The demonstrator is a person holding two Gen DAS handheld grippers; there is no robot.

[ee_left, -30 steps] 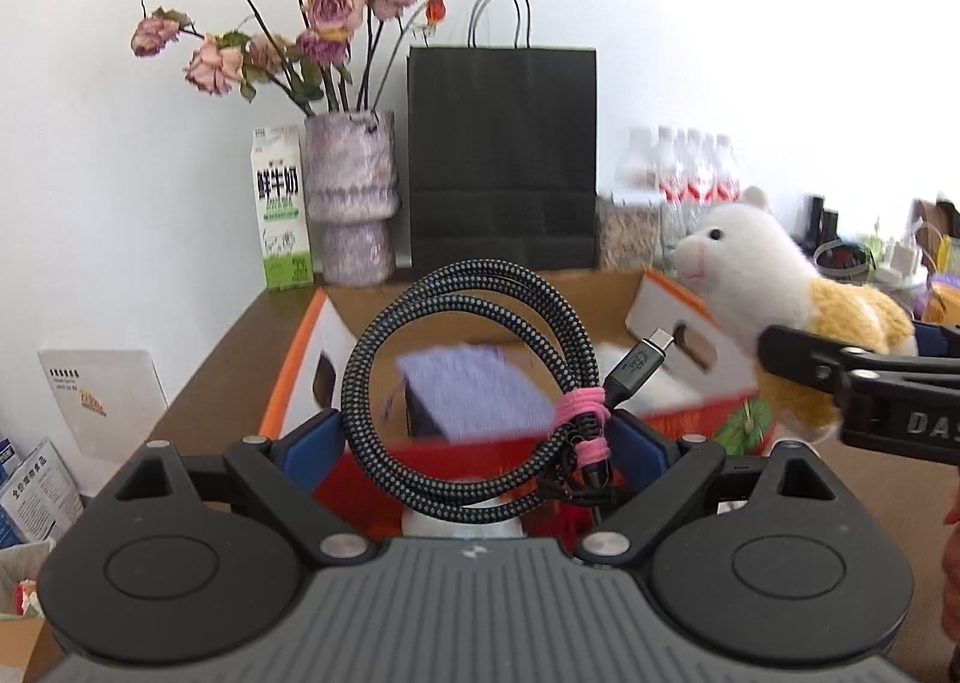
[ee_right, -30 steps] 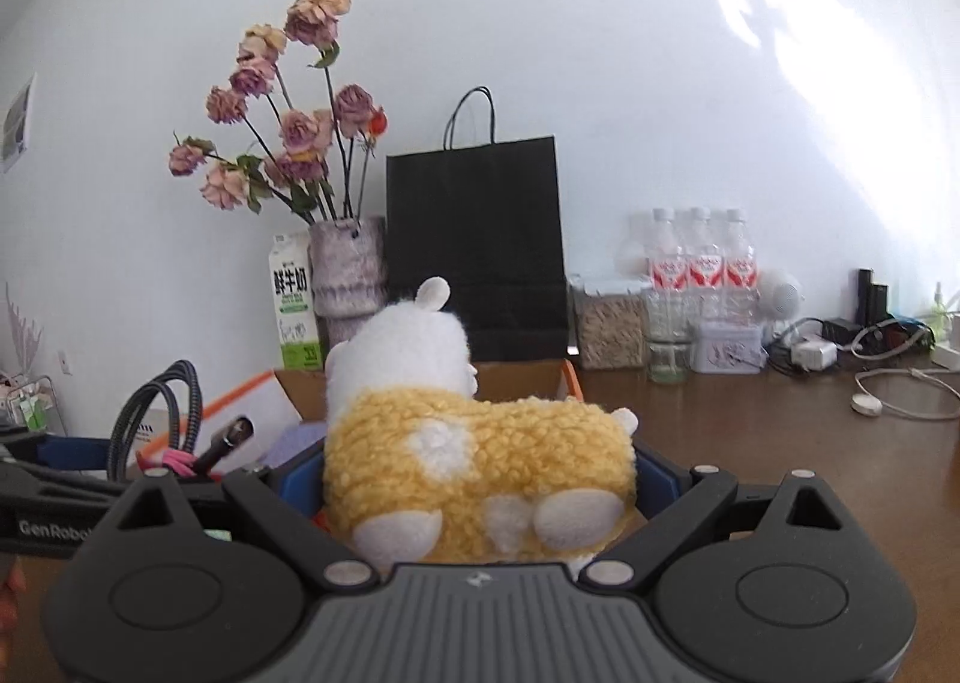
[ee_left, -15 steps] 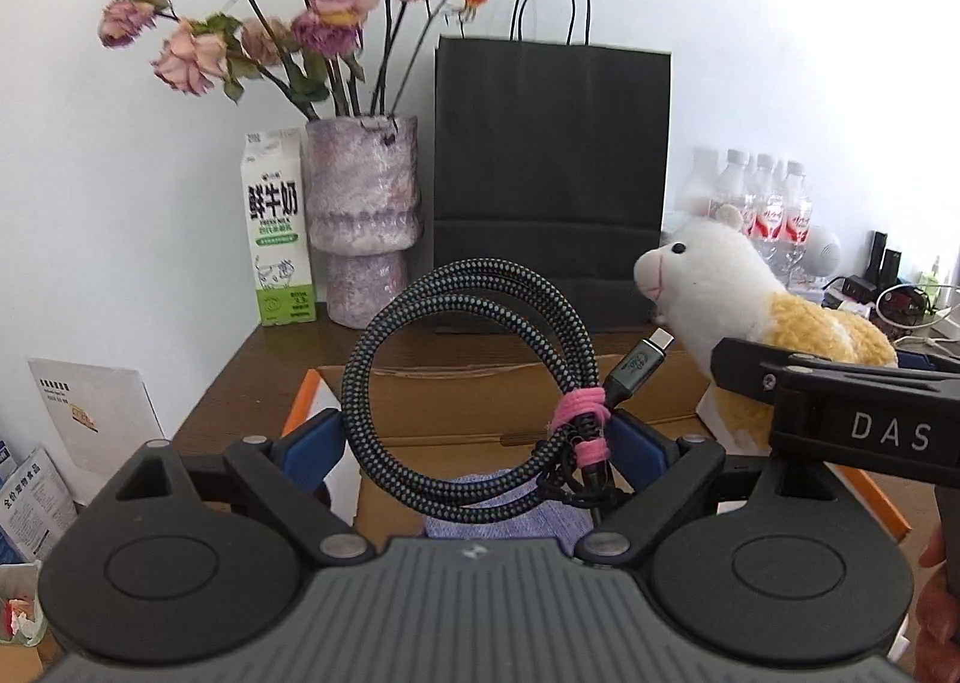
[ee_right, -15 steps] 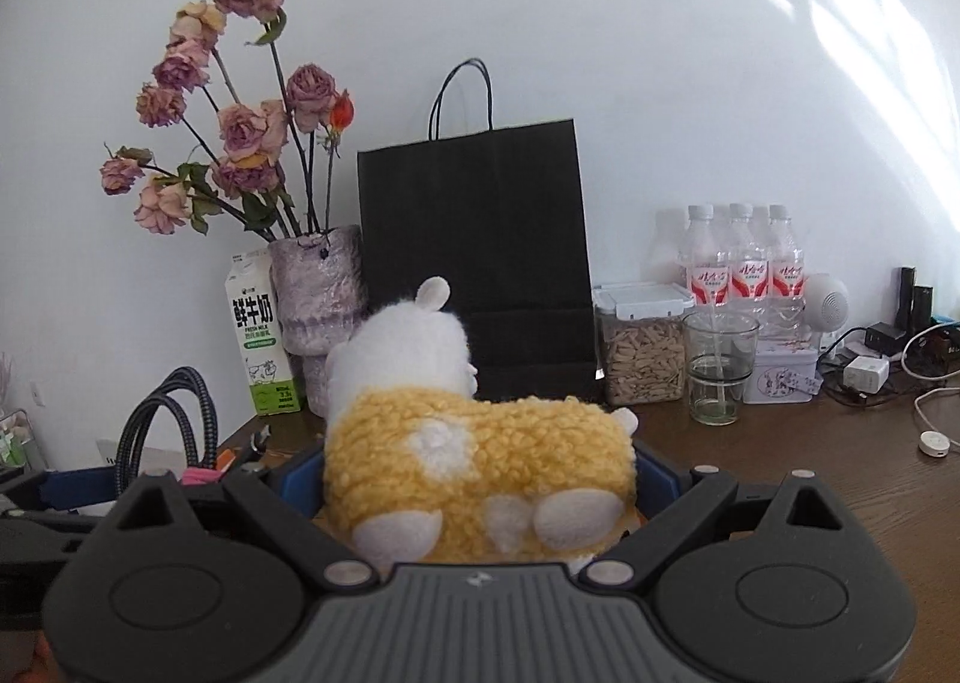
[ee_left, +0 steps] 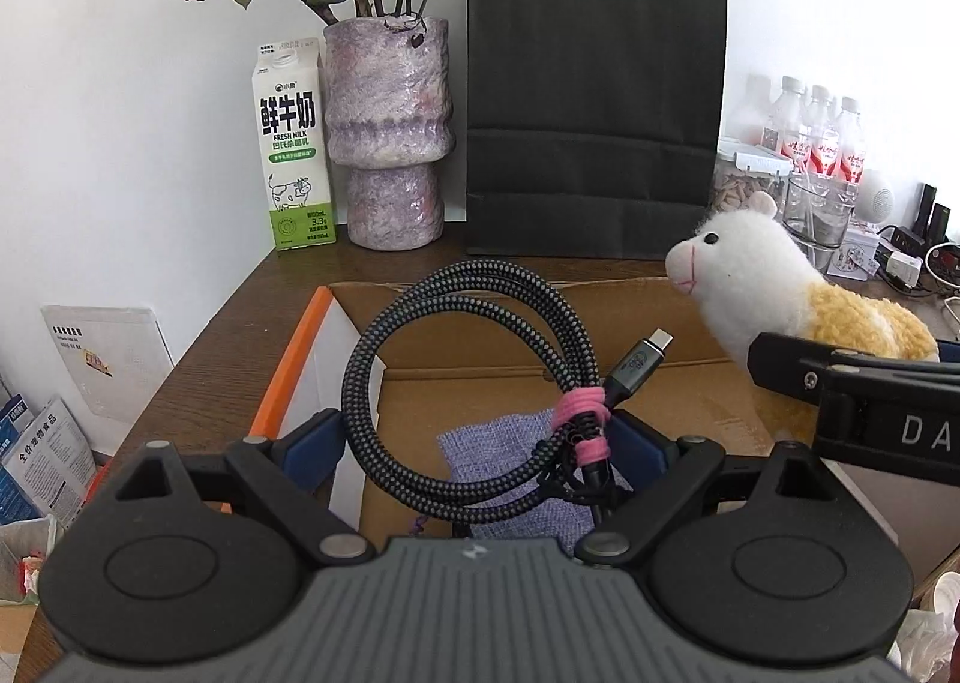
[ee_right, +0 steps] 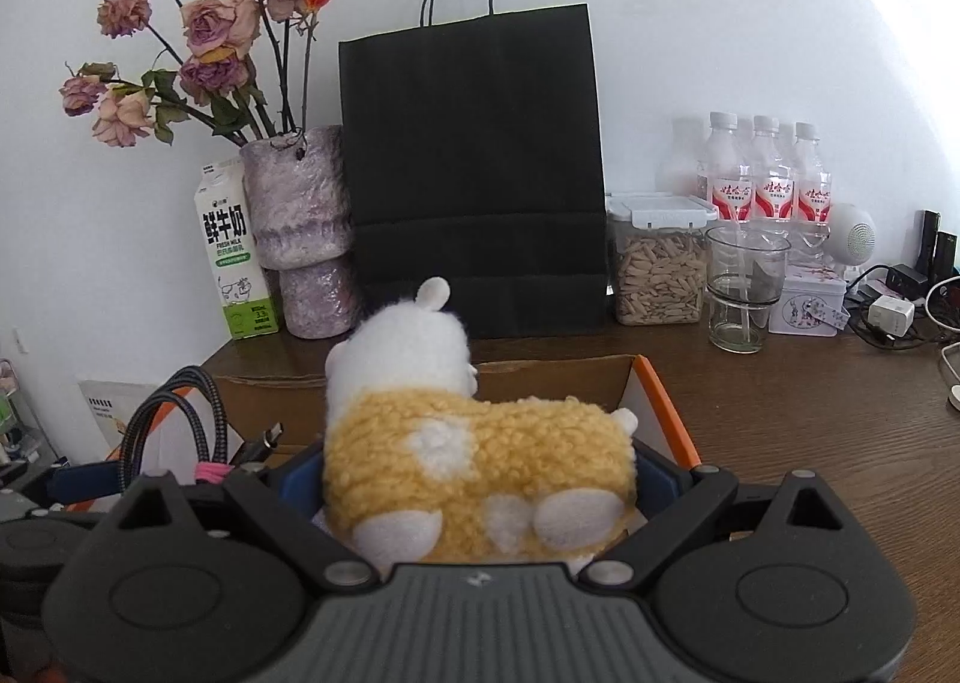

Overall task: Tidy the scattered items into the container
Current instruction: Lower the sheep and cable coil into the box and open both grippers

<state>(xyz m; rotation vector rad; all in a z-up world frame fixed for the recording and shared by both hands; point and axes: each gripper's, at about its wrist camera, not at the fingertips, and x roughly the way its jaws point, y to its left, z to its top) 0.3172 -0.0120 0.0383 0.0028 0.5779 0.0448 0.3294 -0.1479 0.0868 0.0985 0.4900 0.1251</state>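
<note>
Cable (ee_left: 474, 401): black braided coil tied with a pink band, pinched in the left gripper (ee_left: 474, 455) — held above the open box, connector pointing up to the right.
Plush alpaca (ee_right: 480, 455): white head, yellow body, squeezed between the right gripper (ee_right: 480, 479) fingers — over the box's right side.
Cardboard box (ee_left: 630, 323): orange-edged flaps open, purple cloth (ee_left: 510, 443) lying inside.
Table (ee_right: 810, 413): brown wood; milk carton (ee_left: 292, 143), vase (ee_left: 390, 137) and black paper bag (ee_left: 594, 101) stand behind the box.
</note>
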